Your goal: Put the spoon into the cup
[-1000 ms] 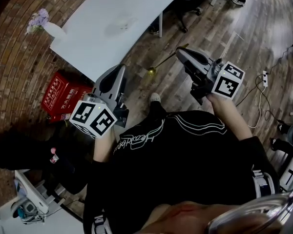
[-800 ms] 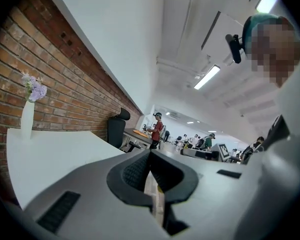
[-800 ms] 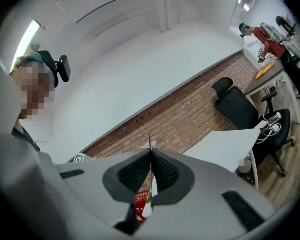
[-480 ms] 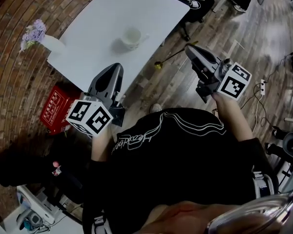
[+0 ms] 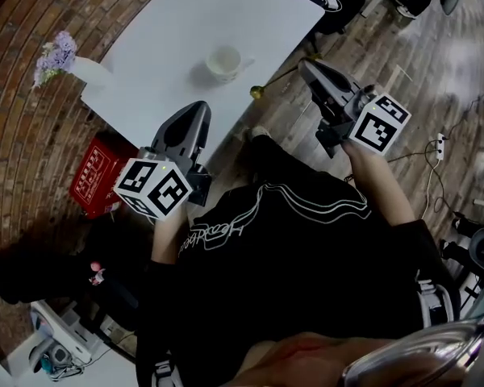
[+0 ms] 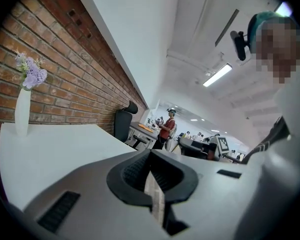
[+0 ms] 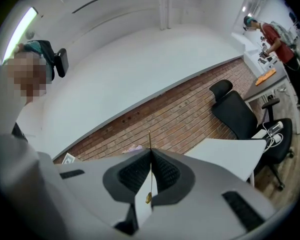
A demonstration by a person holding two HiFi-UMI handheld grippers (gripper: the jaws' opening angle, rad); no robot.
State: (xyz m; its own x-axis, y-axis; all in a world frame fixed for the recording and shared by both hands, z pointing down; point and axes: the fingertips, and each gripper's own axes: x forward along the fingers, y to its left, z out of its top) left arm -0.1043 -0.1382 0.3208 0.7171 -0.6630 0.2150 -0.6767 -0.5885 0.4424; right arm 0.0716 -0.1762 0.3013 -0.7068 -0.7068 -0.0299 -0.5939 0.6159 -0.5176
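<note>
White table (image 5: 169,22) against brick wall (image 5: 32,127), plank floor (image 5: 436,71) under right claw (image 5: 304,65), right claw pinching one spoon (image 5: 274,81), left claw (image 5: 195,110) pressed together, empty, one cup (image 5: 223,61) ahead between them, one vase (image 5: 87,71).

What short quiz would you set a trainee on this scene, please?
1. True or false: the cup stands on the white table.
2. Fill in: the left gripper holds nothing and its jaws are ___.
3. Which holds the spoon? A: left gripper. B: right gripper. C: neither.

Key: 1 true; 2 shut; 3 B.
</note>
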